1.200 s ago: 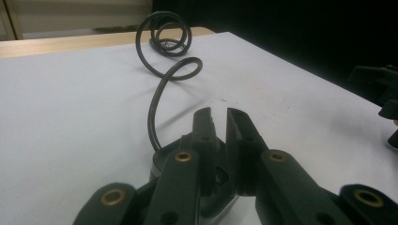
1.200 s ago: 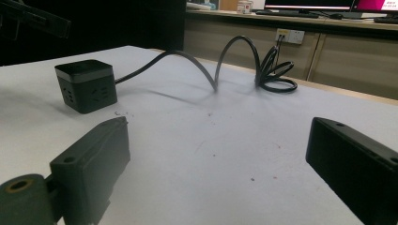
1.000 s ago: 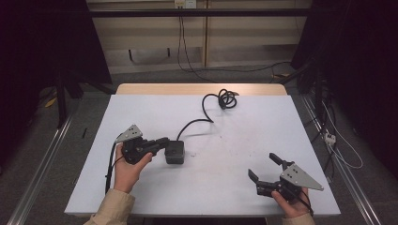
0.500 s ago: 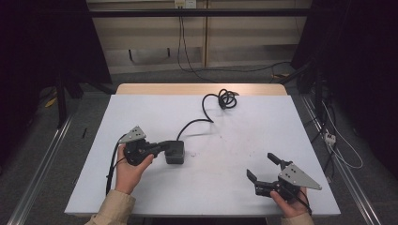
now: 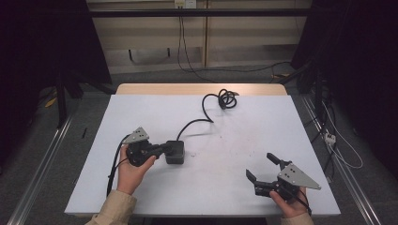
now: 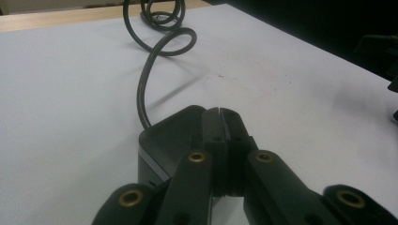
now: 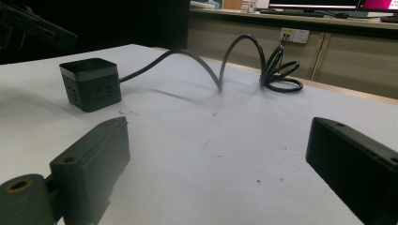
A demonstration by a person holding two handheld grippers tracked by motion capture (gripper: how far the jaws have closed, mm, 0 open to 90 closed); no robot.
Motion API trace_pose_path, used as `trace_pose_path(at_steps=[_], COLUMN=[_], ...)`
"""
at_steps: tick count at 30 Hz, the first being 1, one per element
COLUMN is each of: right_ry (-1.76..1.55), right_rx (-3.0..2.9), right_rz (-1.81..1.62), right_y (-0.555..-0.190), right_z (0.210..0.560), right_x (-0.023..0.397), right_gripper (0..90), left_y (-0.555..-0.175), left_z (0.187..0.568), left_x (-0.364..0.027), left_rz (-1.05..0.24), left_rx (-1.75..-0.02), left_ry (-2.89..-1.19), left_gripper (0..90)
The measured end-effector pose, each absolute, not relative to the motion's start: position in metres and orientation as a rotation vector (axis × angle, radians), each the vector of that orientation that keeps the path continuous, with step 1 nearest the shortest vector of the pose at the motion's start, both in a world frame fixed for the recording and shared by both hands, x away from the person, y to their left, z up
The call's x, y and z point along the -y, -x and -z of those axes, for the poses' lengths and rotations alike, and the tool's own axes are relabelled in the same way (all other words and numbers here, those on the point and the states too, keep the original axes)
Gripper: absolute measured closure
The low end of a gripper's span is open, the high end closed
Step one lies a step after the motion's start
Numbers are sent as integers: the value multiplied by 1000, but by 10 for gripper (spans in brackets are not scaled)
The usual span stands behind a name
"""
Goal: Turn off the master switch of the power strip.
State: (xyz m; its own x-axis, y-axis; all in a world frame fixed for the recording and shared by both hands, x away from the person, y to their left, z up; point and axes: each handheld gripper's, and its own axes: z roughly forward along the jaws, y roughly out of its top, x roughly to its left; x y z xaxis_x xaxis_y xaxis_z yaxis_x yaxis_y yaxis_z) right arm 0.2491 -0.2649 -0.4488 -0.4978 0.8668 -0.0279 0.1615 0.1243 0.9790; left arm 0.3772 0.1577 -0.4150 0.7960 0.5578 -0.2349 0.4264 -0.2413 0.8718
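A black cube-shaped power block [image 5: 177, 153] lies left of the table's middle. Its black cable [image 5: 202, 114] runs back to a coil [image 5: 227, 99] near the far edge. My left gripper [image 5: 164, 149] is shut, jaws pressed together with nothing between them, and its tips rest at the block's left side. In the left gripper view the shut gripper [image 6: 219, 112] reaches over the block [image 6: 162, 136], and the cable [image 6: 144, 79] curves away beyond it. My right gripper [image 5: 259, 165] stands open near the front right, far from the block. The right gripper view shows this gripper [image 7: 218, 140] wide apart, the block [image 7: 89, 84] at far left.
The white table top [image 5: 244, 136] has a wooden strip [image 5: 197, 88] along its far edge. Cables lie on the floor behind the table and to its right [image 5: 335, 140]. A wall socket [image 7: 292, 33] sits on the cabinet front behind.
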Motion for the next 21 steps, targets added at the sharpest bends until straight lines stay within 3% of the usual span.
trace_pose_path(at_steps=[21], right_ry=[-1012], right_rx=[-1772], right_rz=[-1426], right_y=[-248], right_z=[449], right_x=[267], right_gripper=[58], left_y=[-379], left_z=[417], left_x=[-155], left_rz=[-148], left_rx=[-749], left_ry=[-1889], left_gripper=[900])
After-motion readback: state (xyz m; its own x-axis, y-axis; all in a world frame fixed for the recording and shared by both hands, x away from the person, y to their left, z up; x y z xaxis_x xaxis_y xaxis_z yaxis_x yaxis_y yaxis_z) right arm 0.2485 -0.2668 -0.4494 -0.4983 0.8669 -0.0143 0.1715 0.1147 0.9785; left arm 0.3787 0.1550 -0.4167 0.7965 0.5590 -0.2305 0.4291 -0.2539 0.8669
